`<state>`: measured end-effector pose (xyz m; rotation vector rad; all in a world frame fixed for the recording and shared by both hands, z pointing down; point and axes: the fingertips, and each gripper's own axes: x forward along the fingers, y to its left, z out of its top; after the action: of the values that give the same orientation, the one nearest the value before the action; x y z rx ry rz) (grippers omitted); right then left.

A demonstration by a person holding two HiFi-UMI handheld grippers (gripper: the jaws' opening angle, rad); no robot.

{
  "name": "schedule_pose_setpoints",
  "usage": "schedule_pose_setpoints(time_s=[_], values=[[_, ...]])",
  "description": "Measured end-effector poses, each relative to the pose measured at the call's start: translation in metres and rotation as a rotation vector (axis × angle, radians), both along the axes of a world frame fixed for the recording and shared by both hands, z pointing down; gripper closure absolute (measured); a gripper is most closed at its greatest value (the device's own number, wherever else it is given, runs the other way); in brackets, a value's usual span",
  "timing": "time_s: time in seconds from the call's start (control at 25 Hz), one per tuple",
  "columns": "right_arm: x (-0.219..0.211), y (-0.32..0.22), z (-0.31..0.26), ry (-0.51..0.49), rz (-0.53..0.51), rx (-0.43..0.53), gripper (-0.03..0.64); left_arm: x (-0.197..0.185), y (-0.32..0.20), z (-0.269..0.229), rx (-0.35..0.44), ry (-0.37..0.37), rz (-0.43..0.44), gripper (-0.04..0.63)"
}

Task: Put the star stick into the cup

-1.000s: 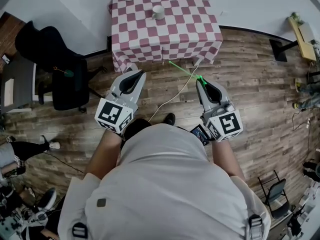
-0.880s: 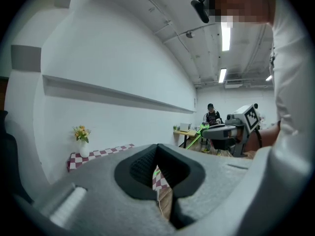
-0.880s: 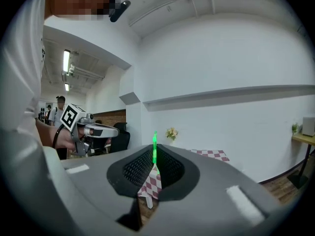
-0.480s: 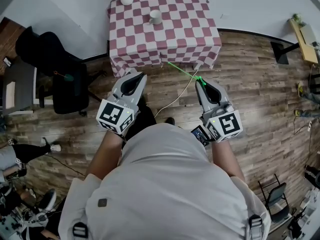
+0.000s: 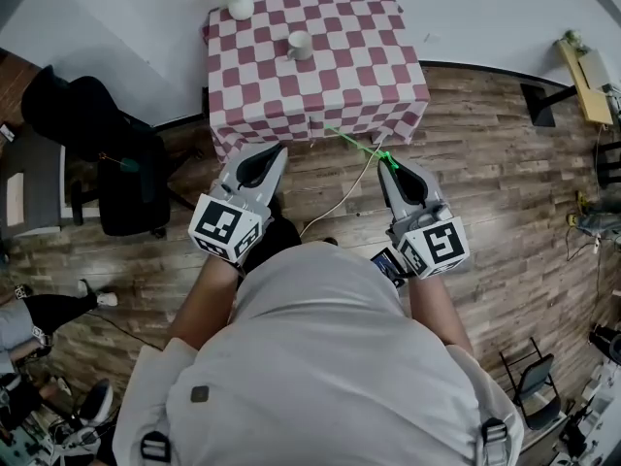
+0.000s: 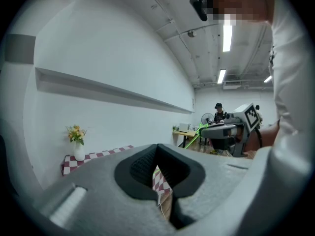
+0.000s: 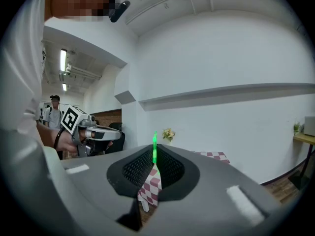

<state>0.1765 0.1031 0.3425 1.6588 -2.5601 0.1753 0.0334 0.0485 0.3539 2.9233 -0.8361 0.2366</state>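
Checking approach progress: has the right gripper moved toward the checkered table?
Yes. The right gripper, shut on the star stick, has come closer to the checkered table's near edge.

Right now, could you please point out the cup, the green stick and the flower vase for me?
cup point(image 5: 300, 44), head view, on its white body.
green stick point(image 5: 354, 141), head view, midway along its thin shaft.
flower vase point(image 5: 240, 7), head view, on its round white body.
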Motion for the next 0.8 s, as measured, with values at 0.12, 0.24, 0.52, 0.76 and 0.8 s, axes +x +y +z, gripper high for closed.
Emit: schedule_pose_setpoints(time_s=[0.12,0.24,0.52,0.76,0.8], values=[[-0.007,-0.022,0.0,0.007,0.004,-0.001,0.589,-0.005,-0.022,0.0,0.003,0.001,0.007,0.592],[-0.015,-0.046,-0.002,0.015,0.013,0.0,0.589,-0.014,-0.046,-0.001,0.003,0.006,0.018,0.592],[-0.044,-0.101,-0.01,0.032,0.045,-0.003,0.589,-0.048,-0.102,-0.007,0.004,0.015,0.044,0.592],[-0.077,-0.141,-0.02,0.048,0.074,-0.001,0.589,-0.084,-0.144,-0.016,0.018,0.029,0.072,0.592],[-0.083,-0.147,-0.02,0.05,0.078,-0.002,0.589,-0.091,-0.15,-0.017,0.019,0.03,0.077,0.592]])
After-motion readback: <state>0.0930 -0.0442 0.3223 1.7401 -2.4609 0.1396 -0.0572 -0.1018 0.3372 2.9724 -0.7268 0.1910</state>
